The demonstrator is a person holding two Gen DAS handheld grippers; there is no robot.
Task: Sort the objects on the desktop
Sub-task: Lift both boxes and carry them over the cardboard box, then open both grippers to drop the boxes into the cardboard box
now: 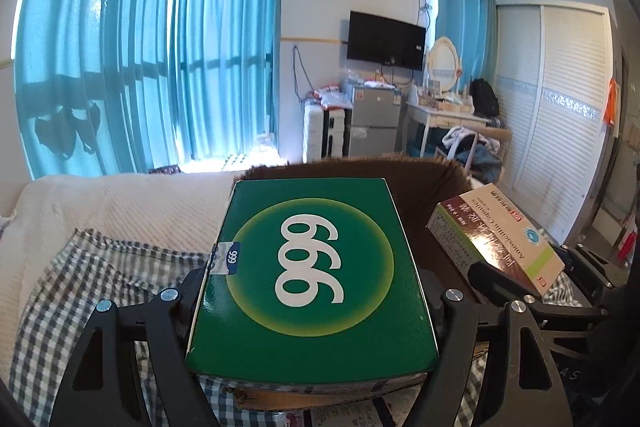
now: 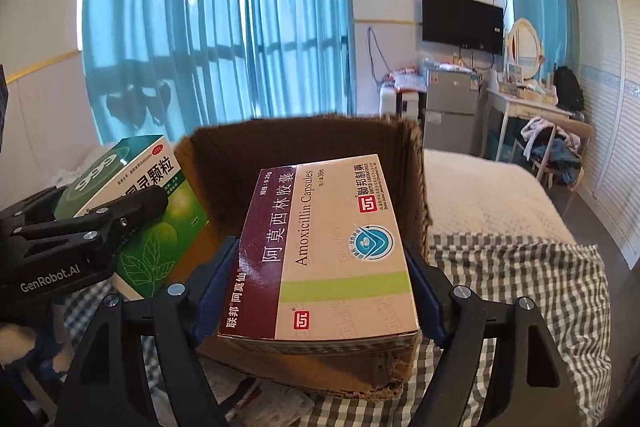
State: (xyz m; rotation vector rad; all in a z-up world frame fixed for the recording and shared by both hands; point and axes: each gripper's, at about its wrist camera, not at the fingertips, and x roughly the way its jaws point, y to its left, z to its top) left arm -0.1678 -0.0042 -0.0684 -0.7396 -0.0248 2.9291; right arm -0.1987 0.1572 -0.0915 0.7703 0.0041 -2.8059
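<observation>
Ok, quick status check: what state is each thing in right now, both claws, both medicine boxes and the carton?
Left claw: shut on the green 999 box.
Green 999 box: held off the cloth, closed, over the carton.
Right claw: shut on the amoxicillin box.
Amoxicillin box: held level, closed, over the carton.
Cardboard carton: open at the top, standing on the checked cloth.

Right gripper (image 2: 320, 267) clamping amoxicillin box (image 2: 332, 247), over cardboard box (image 2: 304, 135)

A bed (image 2: 500, 187) with a white cover carried a checked cloth (image 2: 520, 287); a cardboard box (image 2: 304, 135) sat on it.
</observation>
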